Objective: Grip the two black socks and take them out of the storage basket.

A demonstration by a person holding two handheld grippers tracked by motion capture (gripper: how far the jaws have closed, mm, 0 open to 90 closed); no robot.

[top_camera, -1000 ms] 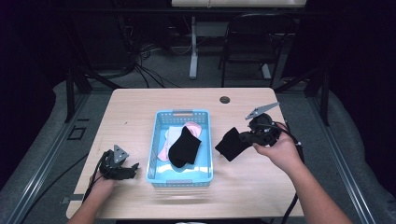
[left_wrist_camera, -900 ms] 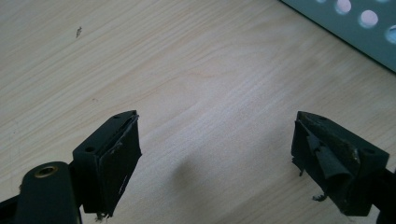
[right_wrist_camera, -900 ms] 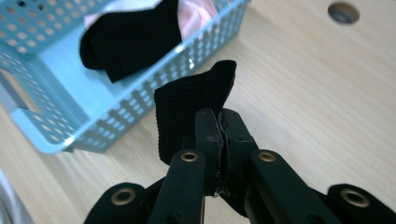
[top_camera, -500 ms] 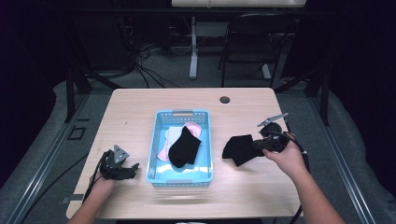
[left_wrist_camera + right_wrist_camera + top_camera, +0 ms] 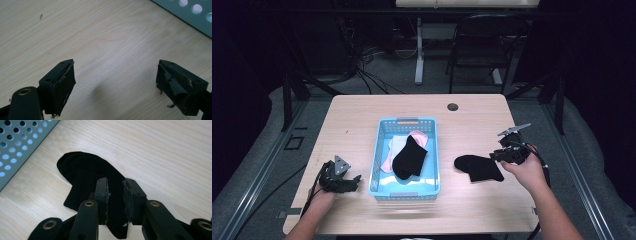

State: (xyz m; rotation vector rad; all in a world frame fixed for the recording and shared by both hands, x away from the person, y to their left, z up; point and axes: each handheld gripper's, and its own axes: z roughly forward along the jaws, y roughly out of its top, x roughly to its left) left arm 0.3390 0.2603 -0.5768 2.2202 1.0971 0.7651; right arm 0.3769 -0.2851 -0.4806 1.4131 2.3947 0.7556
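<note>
A basket (image 5: 377, 165) sits at the middle of the table (image 5: 357, 120) in front of me, holding several socks (image 5: 409, 156) piled together. To its right, a lone sock (image 5: 478, 167) lies flat on the tabletop, between the basket and my right gripper (image 5: 497, 156), whose jaws sit over the sock's near end with a narrow gap between them. My left gripper (image 5: 354, 181) rests on the table just left of the basket's near corner, jaws spread wide over bare wood. A round port (image 5: 453, 106) lies toward the far edge, behind the basket and to its right.
</note>
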